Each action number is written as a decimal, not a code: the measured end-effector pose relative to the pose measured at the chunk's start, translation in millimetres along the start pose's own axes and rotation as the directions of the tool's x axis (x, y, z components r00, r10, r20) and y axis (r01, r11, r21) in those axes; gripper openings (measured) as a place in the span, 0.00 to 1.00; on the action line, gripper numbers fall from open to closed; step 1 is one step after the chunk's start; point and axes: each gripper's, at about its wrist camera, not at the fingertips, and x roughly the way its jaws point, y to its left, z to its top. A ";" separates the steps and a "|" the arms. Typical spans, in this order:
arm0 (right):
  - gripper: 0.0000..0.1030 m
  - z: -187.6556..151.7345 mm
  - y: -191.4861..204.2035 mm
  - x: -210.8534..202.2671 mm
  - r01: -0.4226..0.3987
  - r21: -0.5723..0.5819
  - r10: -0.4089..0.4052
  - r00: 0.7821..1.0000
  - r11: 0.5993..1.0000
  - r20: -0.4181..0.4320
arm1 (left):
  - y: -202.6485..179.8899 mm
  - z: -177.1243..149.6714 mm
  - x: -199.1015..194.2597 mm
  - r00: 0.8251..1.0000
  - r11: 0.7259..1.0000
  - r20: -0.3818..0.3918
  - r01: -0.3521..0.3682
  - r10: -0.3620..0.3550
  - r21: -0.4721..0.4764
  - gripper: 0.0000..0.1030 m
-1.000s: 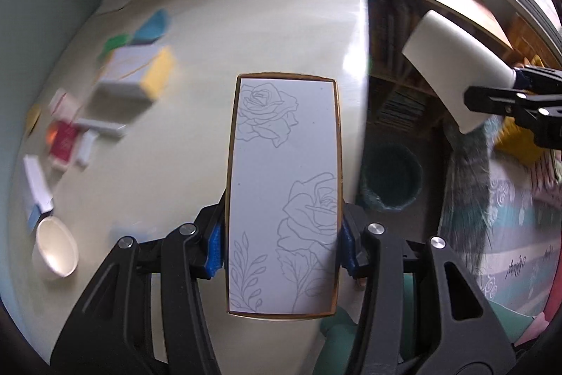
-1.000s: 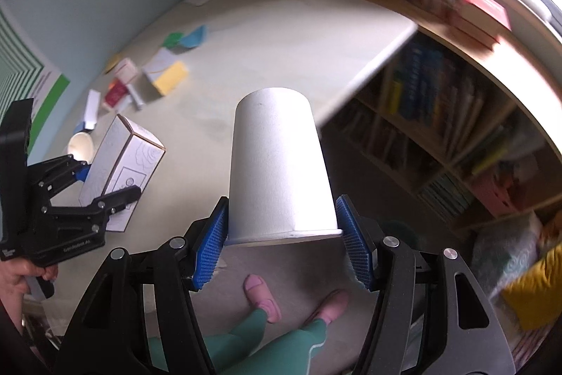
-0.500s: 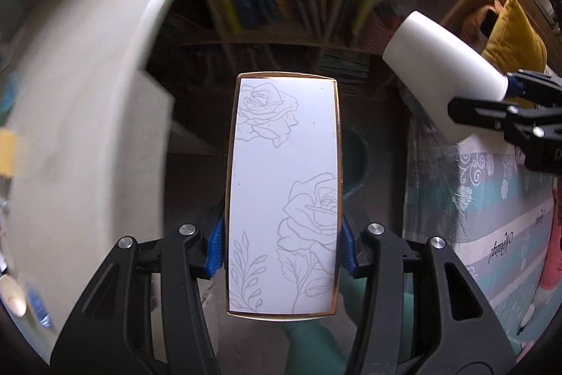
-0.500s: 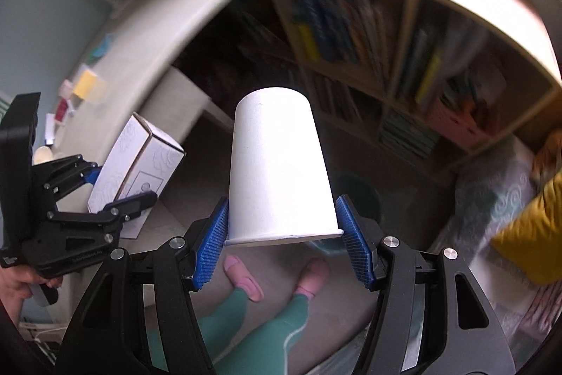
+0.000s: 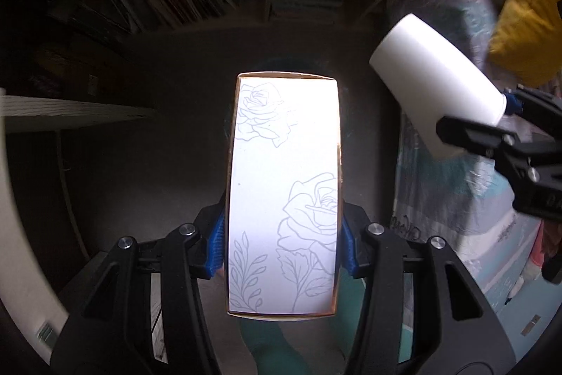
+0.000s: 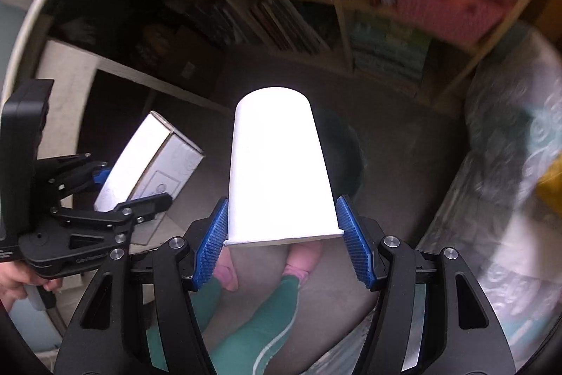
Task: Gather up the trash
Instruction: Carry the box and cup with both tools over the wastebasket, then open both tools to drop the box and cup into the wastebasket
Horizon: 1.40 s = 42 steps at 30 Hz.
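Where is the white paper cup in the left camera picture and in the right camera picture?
Left wrist view: the white paper cup is at the upper right, tilted, held by the right gripper.
Right wrist view: the same cup fills the middle, clamped near its rim between the blue pads, base pointing away.
Shared landmark: the white rose-printed cardboard box, centre in the left view, at the left in the right view.

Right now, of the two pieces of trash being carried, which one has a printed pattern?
The flat white box in the left gripper: grey rose outlines cover its face. The paper cup in the right gripper is plain white.
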 end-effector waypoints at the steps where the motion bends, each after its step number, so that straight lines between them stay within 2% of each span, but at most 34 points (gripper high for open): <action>1: 0.61 0.0 -7.7 14.8 -0.013 0.018 0.013 1.000 1.000 -0.007 | -1.2 2.6 11.9 1.000 1.000 -0.010 0.004 -0.004 0.002 0.46; 7: 0.61 5.1 -35.4 85.7 -0.047 0.082 0.051 0.997 0.996 -0.056 | 1.4 19.0 84.0 0.997 1.000 -0.082 0.018 -0.016 0.015 0.46; 11: 0.61 8.7 -43.1 111.2 -0.048 0.095 0.055 0.996 0.994 -0.074 | 2.2 26.7 107.9 0.994 0.999 -0.108 0.002 0.002 0.035 0.46; 14: 0.67 11.0 -47.4 125.3 -0.053 0.109 0.063 0.994 0.993 -0.091 | 3.1 34.7 120.2 0.994 0.999 -0.112 0.009 -0.006 0.034 0.48; 17: 0.69 13.0 -53.0 133.6 -0.048 0.109 0.059 0.994 0.993 -0.096 | 2.9 42.6 126.7 0.995 1.000 -0.103 0.000 0.004 0.031 0.58; 19: 0.75 11.8 -54.4 132.9 -0.048 0.118 0.060 0.993 0.992 -0.098 | 1.8 45.2 125.9 0.995 1.000 -0.101 -0.001 0.003 0.027 0.64; 22: 0.77 12.5 -55.5 126.3 -0.044 0.122 0.055 0.995 0.992 -0.089 | 0.9 46.4 121.9 0.996 0.999 -0.090 -0.005 0.008 0.031 0.65; 31: 0.78 20.7 -48.8 77.1 -0.047 0.097 0.049 0.999 0.994 -0.023 | 5.7 39.8 77.9 0.999 1.000 -0.032 0.004 -0.004 0.005 0.65; 37: 0.78 27.6 -21.9 20.6 -0.042 0.023 0.042 0.999 0.999 0.028 | 15.8 28.6 12.0 0.999 1.000 0.035 0.003 -0.002 -0.014 0.68; 42: 0.79 38.3 29.2 -41.9 -0.054 -0.085 0.061 0.995 0.995 0.079 | 35.4 3.3 -67.6 0.991 0.998 0.131 0.014 -0.006 -0.060 0.72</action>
